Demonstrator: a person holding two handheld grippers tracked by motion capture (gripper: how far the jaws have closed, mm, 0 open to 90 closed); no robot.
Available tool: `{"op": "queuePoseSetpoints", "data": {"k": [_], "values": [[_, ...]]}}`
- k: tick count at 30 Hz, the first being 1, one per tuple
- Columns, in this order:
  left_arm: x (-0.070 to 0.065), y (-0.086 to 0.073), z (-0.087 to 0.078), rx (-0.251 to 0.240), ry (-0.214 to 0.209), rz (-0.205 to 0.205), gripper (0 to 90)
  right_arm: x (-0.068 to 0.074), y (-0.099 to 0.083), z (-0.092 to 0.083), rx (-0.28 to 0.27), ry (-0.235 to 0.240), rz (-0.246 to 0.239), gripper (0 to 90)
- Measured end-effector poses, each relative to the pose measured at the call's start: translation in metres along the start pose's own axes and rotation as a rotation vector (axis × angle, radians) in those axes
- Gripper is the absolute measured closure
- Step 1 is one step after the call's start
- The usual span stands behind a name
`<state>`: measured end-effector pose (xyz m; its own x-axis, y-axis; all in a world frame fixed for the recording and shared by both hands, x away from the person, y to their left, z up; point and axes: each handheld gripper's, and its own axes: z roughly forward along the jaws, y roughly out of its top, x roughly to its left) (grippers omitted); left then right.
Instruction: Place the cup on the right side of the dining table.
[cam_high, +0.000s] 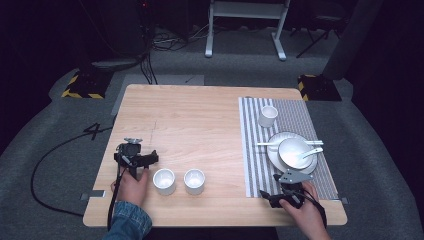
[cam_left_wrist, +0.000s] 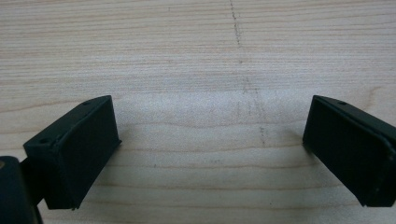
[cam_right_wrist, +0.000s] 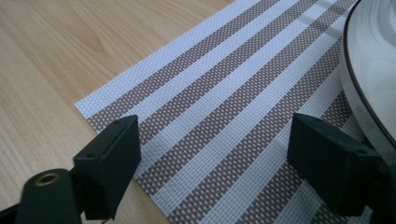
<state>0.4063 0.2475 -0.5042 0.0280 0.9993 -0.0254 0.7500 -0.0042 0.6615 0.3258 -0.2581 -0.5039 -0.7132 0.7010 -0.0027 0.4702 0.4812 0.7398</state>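
Note:
My left gripper (cam_high: 136, 159) stands open near the table's front left, just left of two white cups (cam_high: 164, 181) (cam_high: 194, 181). In the left gripper view its jaws (cam_left_wrist: 210, 149) are wide apart over bare wood with nothing between them. My right gripper (cam_high: 281, 194) is open at the front edge of a striped placemat (cam_high: 252, 150). Its jaws (cam_right_wrist: 212, 158) straddle the placemat (cam_right_wrist: 224, 93) near its corner, and the white plate's rim (cam_right_wrist: 369, 70) lies just beside the right jaw.
On the placemat a white plate (cam_high: 272, 155) carries a bowl (cam_high: 292, 152) with a spoon (cam_high: 311, 152). A third white cup (cam_high: 268, 116) stands behind it. A faint pencil line (cam_left_wrist: 240, 51) runs across the wood. Floor cables and a stand lie beyond the table.

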Motion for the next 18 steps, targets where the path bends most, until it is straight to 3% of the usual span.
{"op": "queuePoseSetpoints", "data": {"k": [18], "values": [[-0.0012, -0.0008, -0.0007, 0.0, 0.01, -0.012, 3.7, 0.0007, -0.0012, -0.0009, -0.003, 0.0, 0.002, 17.1]]}}
